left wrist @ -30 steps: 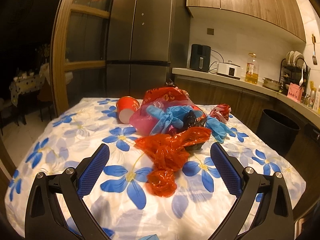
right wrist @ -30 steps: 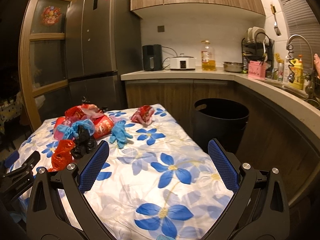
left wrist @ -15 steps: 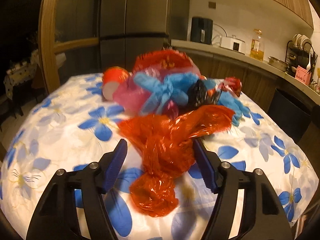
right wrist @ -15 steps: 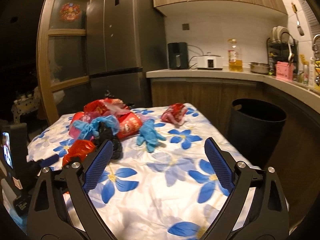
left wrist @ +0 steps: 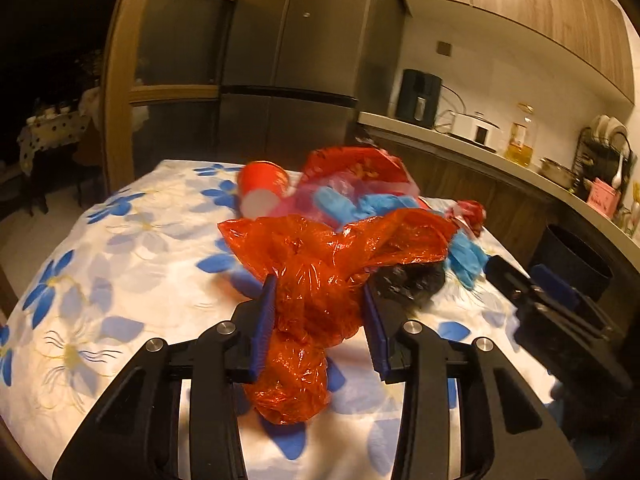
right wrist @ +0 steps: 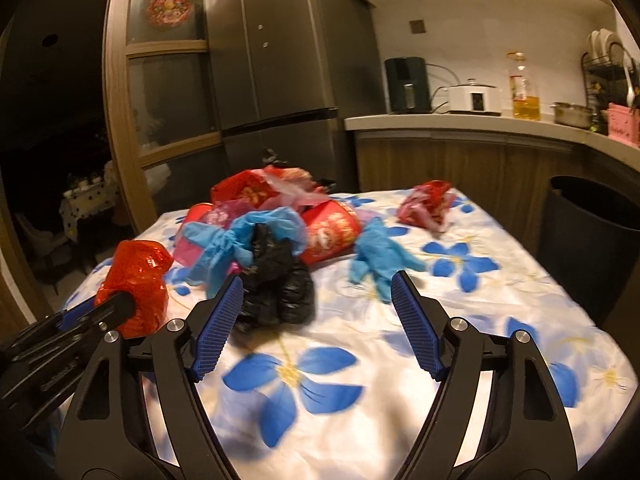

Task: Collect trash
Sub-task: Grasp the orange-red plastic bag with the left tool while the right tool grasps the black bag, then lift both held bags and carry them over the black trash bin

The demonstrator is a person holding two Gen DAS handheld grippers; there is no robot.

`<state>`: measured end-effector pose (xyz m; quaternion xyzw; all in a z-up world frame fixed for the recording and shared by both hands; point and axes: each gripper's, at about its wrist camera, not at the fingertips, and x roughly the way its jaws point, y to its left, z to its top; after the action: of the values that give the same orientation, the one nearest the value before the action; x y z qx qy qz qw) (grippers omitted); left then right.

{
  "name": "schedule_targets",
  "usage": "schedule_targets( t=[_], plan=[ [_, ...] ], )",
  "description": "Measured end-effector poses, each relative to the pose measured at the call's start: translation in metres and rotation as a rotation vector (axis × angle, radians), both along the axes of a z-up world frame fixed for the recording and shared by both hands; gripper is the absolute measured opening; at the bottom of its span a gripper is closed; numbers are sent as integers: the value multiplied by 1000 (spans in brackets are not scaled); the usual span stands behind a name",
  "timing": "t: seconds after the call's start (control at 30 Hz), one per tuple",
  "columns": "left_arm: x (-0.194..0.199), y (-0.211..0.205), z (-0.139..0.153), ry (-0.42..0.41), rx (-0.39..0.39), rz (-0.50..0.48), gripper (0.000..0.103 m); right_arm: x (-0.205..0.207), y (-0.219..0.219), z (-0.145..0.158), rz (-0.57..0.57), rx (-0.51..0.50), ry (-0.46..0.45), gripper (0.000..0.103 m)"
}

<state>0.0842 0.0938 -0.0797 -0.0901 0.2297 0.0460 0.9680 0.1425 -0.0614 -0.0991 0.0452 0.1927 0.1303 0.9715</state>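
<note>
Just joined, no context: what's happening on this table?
Trash pickup, a person holding a claw in each hand. The left claw is closing around a crumpled red plastic bag on the floral tablecloth; the bag sits between its pads. The right claw is narrowing near a black bag, nothing held yet. A black bin stands beside the table.

- Tablecloth: white, blue flower print.
- Crumpled bag nearest the tablecloth's front edge: translucent red-orange.
- Glove: blue.
- Bag left of the glove: black.
- Bin: black.
</note>
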Motion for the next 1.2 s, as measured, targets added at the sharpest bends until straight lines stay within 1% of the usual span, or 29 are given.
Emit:
schedule_targets(
  t=[0.1,0.17,0.23,0.27,0.37,0.4,0.43,0.47,0.53,0.63,0.93,1.03,1.13,1.2],
  plan=[
    [1,6,3,-8,-9,22,40,17,15,-4,23,-3,14,75],
    [3,9,4,-10,-14,34,40,26,22,-7,30,-11,21,72],
    [5,13,4,-10,-20,37,40,36,28,-10,35,-17,37,67],
    [5,15,4,-9,-24,38,40,41,31,-13,41,-12,55,65],
    [9,15,5,-9,-22,37,40,55,35,-18,51,6,101,57],
    [12,15,6,-8,-17,36,40,59,37,-20,58,11,119,50],
    [13,14,6,-7,-12,37,40,62,38,-22,62,10,130,41],
    [14,13,6,-6,-6,38,40,64,39,-23,63,5,145,37],
    [16,11,6,-3,6,40,40,65,38,-25,62,2,156,22],
    [19,8,6,3,11,38,40,60,32,-24,61,2,155,15],
    [16,-12,18,-19,42,18,40,25,-8,-3,29,10,103,9],
    [14,-21,22,-25,46,10,40,17,-20,2,-4,-15,86,9],
    [13,-30,24,-27,37,-1,40,11,-35,4,-29,-13,83,9],
    [11,-37,27,-34,50,-7,40,6,-45,7,-43,-18,80,9]
  ],
)
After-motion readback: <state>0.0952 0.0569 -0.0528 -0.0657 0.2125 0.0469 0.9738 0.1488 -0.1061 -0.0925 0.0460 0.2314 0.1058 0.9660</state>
